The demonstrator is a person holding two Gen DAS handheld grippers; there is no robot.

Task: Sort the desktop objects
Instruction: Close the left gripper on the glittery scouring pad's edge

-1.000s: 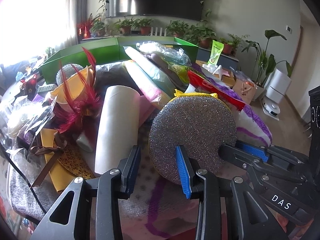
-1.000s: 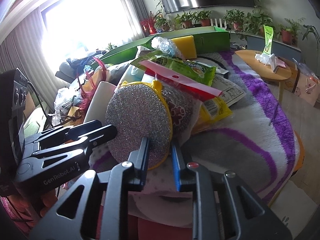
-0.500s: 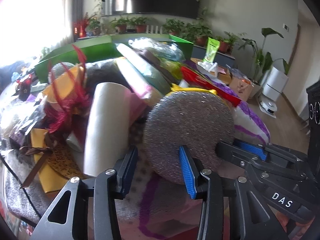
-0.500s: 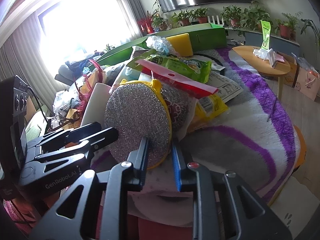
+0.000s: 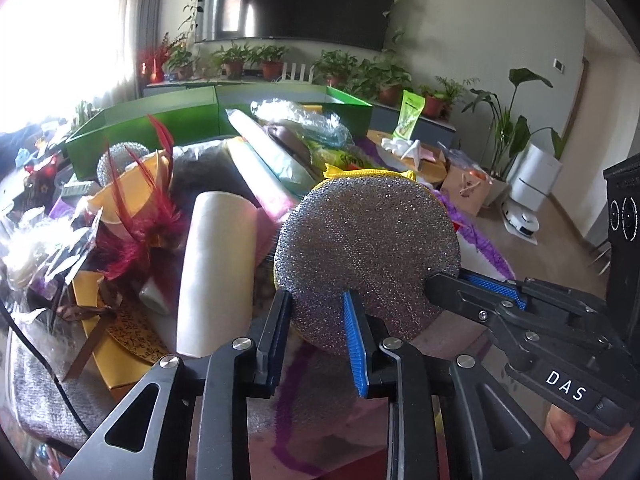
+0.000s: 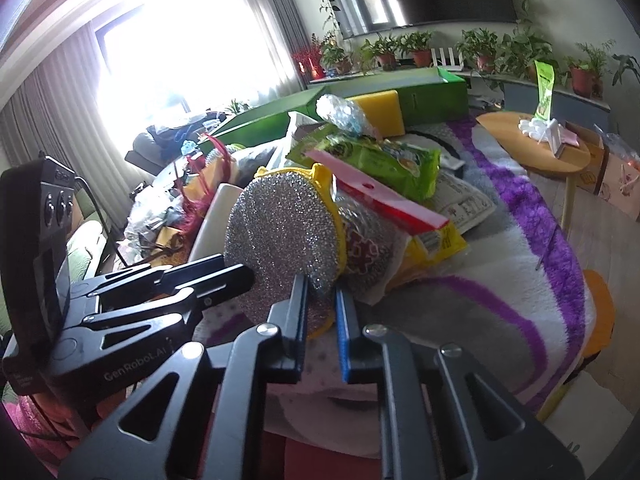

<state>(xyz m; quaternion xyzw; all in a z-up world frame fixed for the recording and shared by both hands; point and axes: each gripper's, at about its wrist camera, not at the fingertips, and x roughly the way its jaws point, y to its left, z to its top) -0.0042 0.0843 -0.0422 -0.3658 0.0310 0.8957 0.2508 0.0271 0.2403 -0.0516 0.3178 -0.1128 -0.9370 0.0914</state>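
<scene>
Scrubber (image 5: 368,256) is up off the cluttered surface (image 6: 500,256), pinched at its bottom edge by both: left hand-held gripper (image 5: 318,328) and right hand-held gripper (image 6: 320,312) clamped tight on it.

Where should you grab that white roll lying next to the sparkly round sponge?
Probably around its middle. The white roll lies on its side, pointing away from the camera, so its long curved flanks are the parts to pinch. Come from above with one finger on each flank. Its right flank sits close to the sparkly sponge, so that side looks tight.
</scene>
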